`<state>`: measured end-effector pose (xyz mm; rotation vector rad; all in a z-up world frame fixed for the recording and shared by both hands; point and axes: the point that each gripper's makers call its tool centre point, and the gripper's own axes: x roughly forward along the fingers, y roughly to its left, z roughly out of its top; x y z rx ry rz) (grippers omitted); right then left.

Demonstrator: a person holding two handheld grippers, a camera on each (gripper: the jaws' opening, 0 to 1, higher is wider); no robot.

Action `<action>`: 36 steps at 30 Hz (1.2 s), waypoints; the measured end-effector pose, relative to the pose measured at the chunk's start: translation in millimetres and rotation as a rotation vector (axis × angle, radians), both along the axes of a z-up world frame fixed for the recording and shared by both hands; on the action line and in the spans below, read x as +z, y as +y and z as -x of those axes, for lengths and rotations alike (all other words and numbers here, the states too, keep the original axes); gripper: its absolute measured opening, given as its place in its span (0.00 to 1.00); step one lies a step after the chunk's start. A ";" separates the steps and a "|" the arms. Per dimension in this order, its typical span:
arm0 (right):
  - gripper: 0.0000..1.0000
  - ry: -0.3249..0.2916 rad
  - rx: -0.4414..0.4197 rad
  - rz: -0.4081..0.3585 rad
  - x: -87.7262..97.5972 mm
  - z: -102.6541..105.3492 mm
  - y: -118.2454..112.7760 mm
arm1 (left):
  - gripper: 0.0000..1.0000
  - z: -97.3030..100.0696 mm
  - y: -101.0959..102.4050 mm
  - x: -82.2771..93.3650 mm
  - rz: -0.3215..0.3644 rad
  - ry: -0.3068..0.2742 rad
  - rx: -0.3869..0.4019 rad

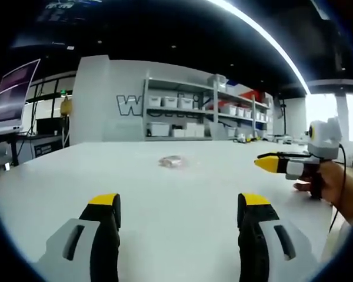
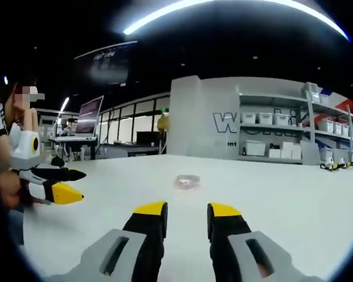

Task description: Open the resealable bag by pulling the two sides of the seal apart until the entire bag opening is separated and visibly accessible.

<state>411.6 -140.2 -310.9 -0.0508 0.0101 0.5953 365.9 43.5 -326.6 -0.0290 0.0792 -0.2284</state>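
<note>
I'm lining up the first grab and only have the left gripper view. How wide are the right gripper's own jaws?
Observer: The right gripper has its jaws a narrow gap apart, much narrower than the left's; nothing is between them.
Operator: Is the bag ahead of it?
Observer: Yes, in the right gripper view the bag lies flat on the table, straight beyond the gap and apart from the jaws.
Operator: Where does my left gripper sit from there?
Observer: The left gripper comes in from that view's left edge, held in a hand, its yellow tips pointing toward the bag but well short of it.
</note>
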 end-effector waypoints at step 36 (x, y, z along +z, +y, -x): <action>0.25 -0.001 0.007 -0.006 1.4 -2.0 0.0 | 0.81 -0.7 0.0 1.9 0.007 -0.008 -0.001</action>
